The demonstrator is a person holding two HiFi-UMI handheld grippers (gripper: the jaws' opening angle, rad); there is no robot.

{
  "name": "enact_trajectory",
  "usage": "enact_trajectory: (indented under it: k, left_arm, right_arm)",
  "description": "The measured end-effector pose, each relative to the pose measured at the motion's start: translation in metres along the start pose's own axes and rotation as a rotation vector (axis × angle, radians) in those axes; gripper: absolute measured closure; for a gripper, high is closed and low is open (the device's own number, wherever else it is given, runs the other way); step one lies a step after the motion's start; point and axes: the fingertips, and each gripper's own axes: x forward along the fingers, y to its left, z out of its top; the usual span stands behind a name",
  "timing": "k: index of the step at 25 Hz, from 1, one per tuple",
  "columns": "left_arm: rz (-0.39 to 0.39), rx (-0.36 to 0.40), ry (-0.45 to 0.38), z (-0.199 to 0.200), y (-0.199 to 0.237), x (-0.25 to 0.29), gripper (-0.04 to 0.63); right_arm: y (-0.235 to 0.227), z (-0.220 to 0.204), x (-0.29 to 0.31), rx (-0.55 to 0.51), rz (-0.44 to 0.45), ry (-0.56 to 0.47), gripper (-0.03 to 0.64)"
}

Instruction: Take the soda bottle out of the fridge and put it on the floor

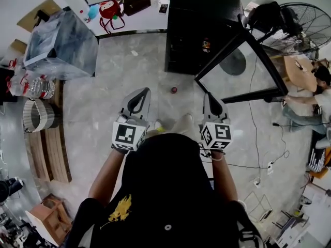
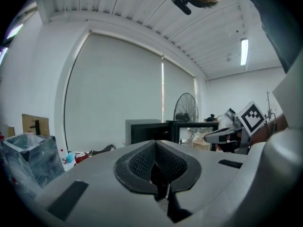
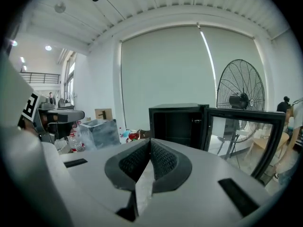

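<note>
Head view, floor (image 1: pixel 129 81): grey marbled surface; I stand on it facing the fridge.
Fridge (image 1: pixel 196 14): black cabinet ahead of me. In the right gripper view its inside is dark, and I make out nothing on the shelves.
Fridge door (image 1: pixel 238 66): glass pane in a black frame, swung wide open to my right.
Fan (image 1: pixel 305 27): large pedestal fan behind the open door.
Wrapped box (image 1: pixel 62 43): box in clear plastic film, well to my left.
Left gripper (image 1: pixel 139 93): held level in front of my body, pointing at the fridge. In the left gripper view its ribbed pads (image 2: pixel 142 162) are pressed together with nothing between them.
Right gripper (image 1: pixel 210 96): beside the left one, apart from it, also pointing at the fridge. In the right gripper view its jaws are pressed together and empty.
Marker cubes (image 1: pixel 128 135): one at the rear of each gripper, just ahead of my hands.
Soda bottle (image 1: pixel 174 90): I see only a small red round top on the floor. It is just in front of the fridge, between my two grippers and clear of both. I cannot be sure it is the bottle.
</note>
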Motion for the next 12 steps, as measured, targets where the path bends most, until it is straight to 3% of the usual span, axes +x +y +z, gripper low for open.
enact_trajectory:
  k: [12]
  left_arm:
    - [0.024,-0.019,-0.033,0.014,0.009,-0.001,0.577]
  right_arm:
    - [0.007,0.019,-0.001,-0.031,0.009,-0.028,0.620]
